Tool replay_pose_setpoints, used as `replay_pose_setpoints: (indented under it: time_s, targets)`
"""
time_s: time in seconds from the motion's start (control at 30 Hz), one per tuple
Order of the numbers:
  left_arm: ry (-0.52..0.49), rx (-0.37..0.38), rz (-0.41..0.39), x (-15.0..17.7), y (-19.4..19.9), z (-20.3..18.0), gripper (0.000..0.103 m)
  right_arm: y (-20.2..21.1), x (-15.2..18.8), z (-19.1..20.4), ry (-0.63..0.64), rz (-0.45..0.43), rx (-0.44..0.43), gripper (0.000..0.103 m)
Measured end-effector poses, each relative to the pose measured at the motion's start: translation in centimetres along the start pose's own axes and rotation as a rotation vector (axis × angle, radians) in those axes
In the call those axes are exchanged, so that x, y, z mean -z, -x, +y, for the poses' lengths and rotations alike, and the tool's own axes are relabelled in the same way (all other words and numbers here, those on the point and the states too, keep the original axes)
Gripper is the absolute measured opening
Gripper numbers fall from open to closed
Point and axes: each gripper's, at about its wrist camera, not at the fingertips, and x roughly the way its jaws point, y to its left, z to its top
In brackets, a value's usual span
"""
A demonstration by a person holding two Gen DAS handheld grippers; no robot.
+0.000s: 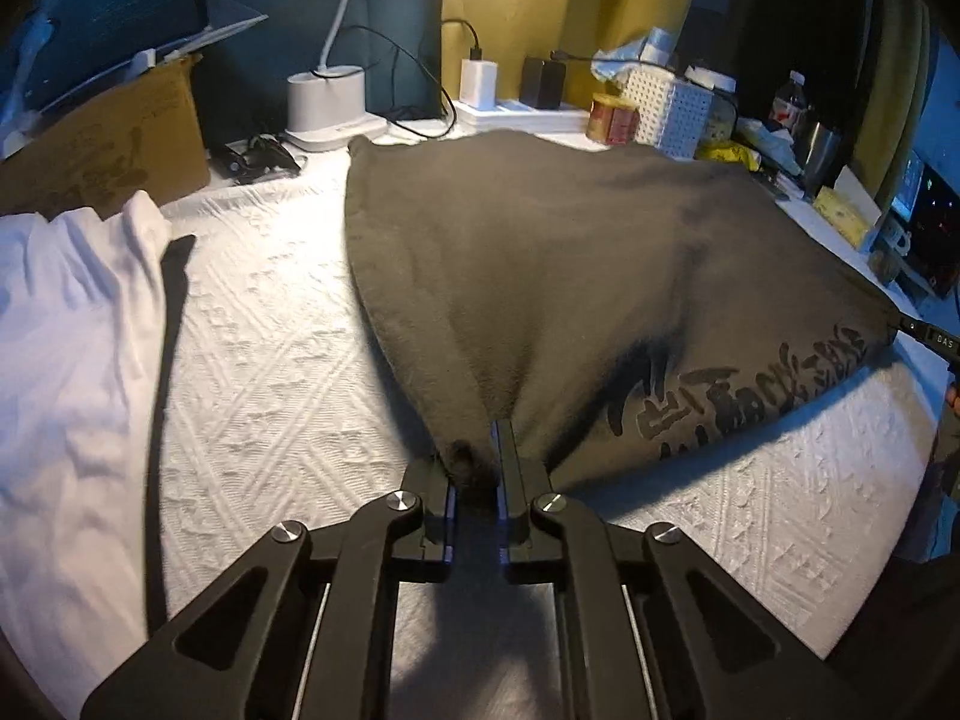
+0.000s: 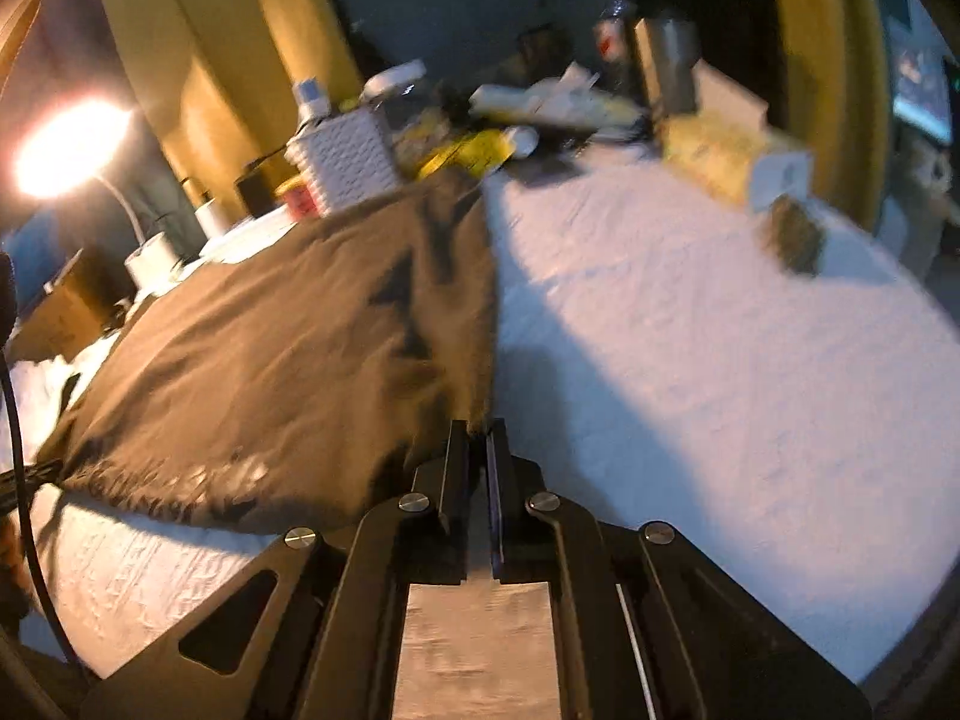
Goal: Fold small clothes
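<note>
so the dark olive shirt [image 1: 570, 276] was spread across the white textured bedspread [image 1: 270, 330], black print along its near hem. the left gripper [image 1: 477, 450] had its two fingers pressed together on a bunched bit of the shirt's near edge, fabric puckering up into the pinch and fanning out away from it. in the right wrist view the right gripper [image 2: 478, 426] was clamped on the shirt's [image 2: 270, 348] other near corner, a little tip of cloth poking up between its fingers. that view was blurry, so the finer detail was hard to make out. the hem between the two grips looked lifted a bit off the bed, with a shadow under it.

off to the left of the shirt lay a white garment [image 1: 66, 312] with a dark strip along it, well apart from the olive one. behind the shirt sat a white lamp base [image 1: 327, 102], a charger block [image 1: 478, 81], a red tin [image 1: 613, 118] and a white perforated basket [image 1: 669, 111], all crowded along the far edge. a cardboard box [image 1: 108, 138] stood at the far left.
</note>
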Motion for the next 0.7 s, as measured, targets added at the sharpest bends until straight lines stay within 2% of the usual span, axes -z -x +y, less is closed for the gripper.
replay_pose_setpoints:
  time_s: [0.23,0.7]
  targets:
    - [-0.030,0.032,-0.008,0.0,2.1,-0.6,0.007,2.6,-0.3,-0.5,0.048,-0.027,0.040,0.005]
    - [-0.062,0.049,0.044,3.7,3.7,-1.5,0.007,5.2,3.6,-0.2,0.080,0.022,0.081,0.005]
